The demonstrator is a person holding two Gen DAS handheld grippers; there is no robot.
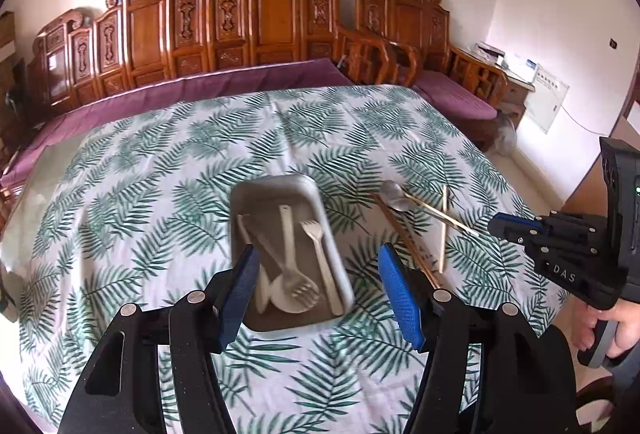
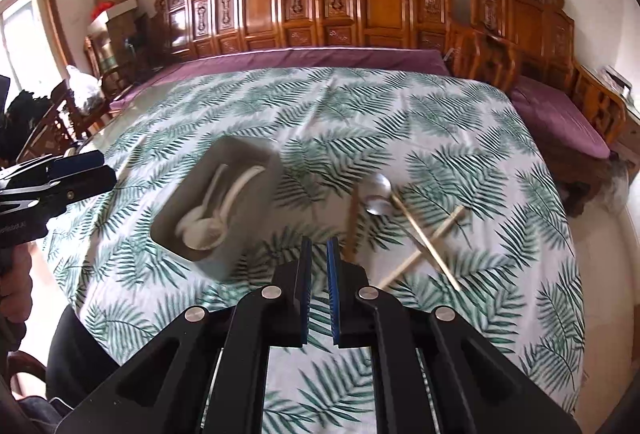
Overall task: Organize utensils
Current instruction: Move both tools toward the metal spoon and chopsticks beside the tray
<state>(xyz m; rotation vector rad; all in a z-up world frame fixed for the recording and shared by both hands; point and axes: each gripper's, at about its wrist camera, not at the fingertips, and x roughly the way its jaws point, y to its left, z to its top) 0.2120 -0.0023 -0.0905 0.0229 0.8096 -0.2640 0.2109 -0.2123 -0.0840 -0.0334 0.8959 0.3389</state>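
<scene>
A grey metal tray (image 1: 256, 190) on the leaf-print tablecloth holds several white plastic spoons and forks (image 1: 292, 274). Right of it lie a metal spoon (image 1: 394, 194), two pale chopsticks (image 1: 442, 230) that cross, and a dark chopstick (image 1: 404, 234). My left gripper (image 1: 318, 250) hangs open above the tray's near end with nothing between its blue pads. My right gripper (image 2: 319, 240) is shut and empty, above the cloth between the tray (image 2: 236, 150) and the metal spoon (image 2: 378, 194). The crossed chopsticks (image 2: 424, 246) lie just right of it.
A carved wooden sofa (image 1: 272, 14) with purple cushions stands behind the table. A person's hand (image 1: 616, 322) holds the right gripper's handle at the table's right edge. Boxes (image 2: 116, 2) are stacked at the far left. The cloth's far half (image 2: 320, 106) is bare.
</scene>
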